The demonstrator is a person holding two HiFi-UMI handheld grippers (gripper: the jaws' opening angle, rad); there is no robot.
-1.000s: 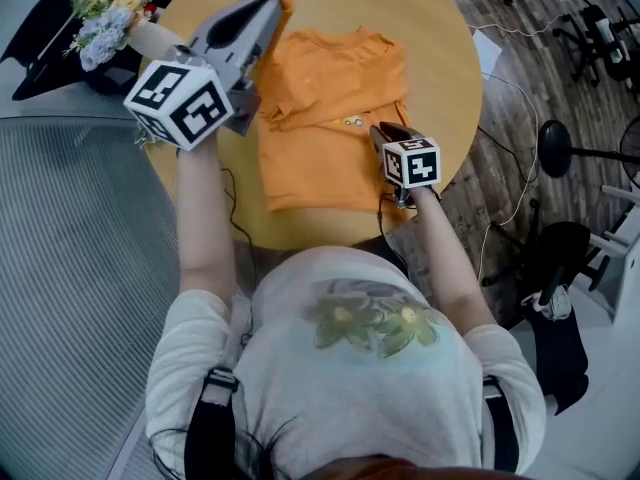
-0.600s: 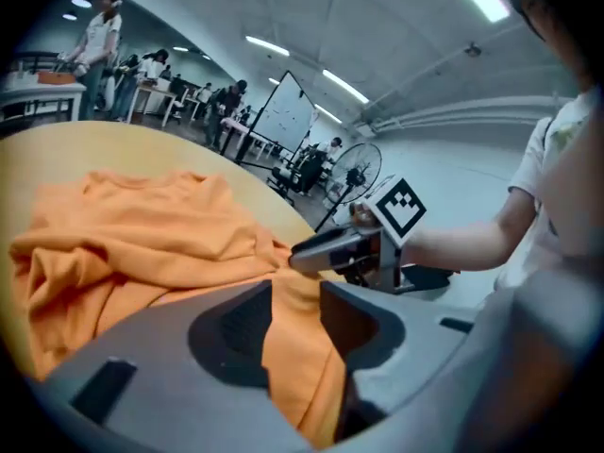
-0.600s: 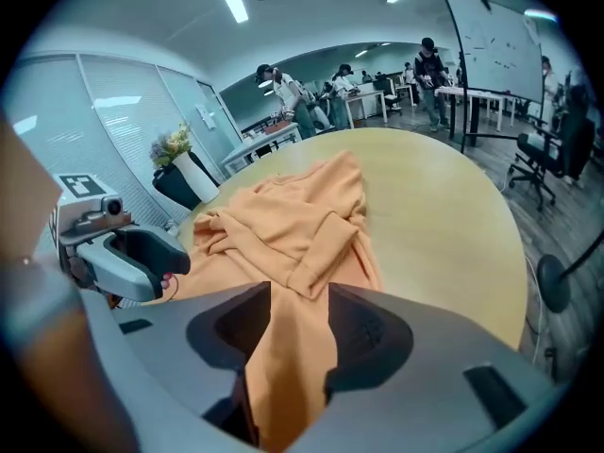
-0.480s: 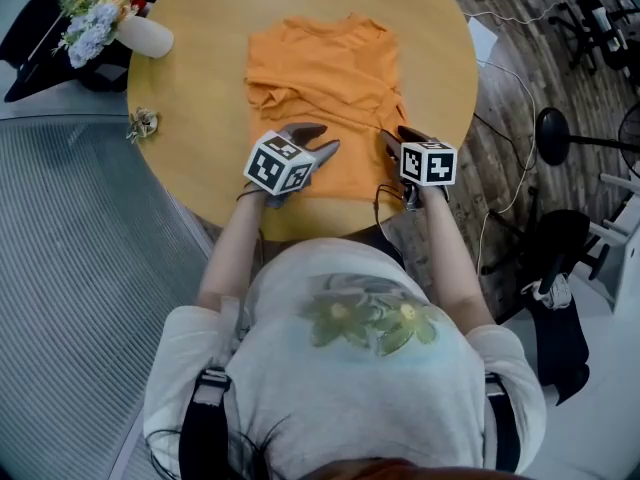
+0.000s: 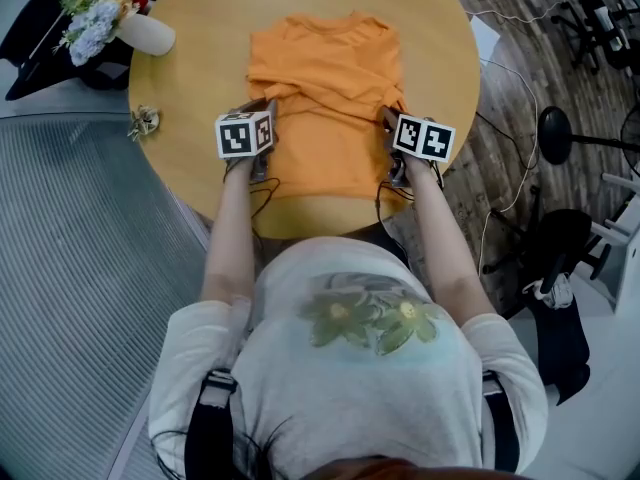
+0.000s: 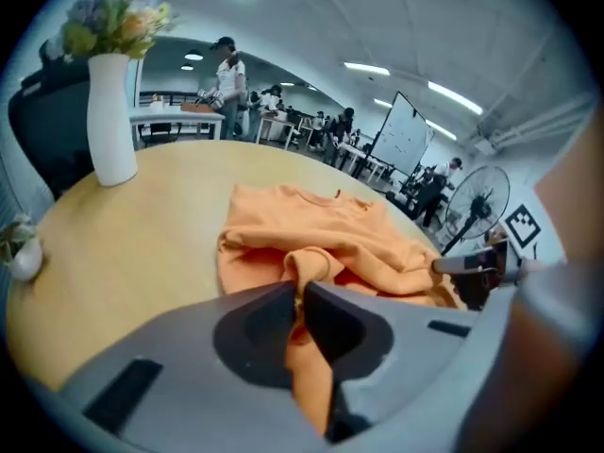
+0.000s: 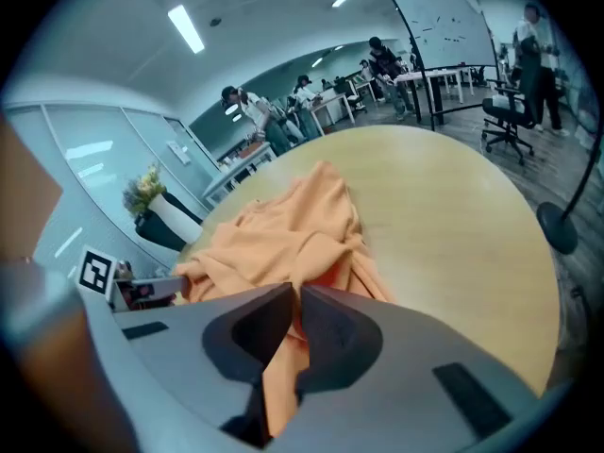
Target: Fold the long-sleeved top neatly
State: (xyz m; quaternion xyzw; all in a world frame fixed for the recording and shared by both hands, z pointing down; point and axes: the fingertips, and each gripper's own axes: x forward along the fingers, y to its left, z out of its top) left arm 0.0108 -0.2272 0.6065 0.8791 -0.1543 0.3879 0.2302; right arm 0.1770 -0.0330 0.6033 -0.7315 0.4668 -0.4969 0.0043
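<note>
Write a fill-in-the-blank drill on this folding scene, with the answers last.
1. The orange top lies on a round ____ table.
2. The left gripper and the right gripper each have their jaws shut on the orange ____.
3. The white vase on the table holds ____.
Answers: wooden; top; flowers. Both grippers' jaws have just been closing, with fabric between them.

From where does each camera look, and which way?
Head view: on the person's head, steeply down at orange top on round table; torso, forearms show.
Left gripper view: on left gripper, across the top, vase at left; jaws, just closed on fabric, show.
Right gripper view: on right gripper, across the top; jaws likewise.
Shared: the top; each gripper view shows the other gripper.
</note>
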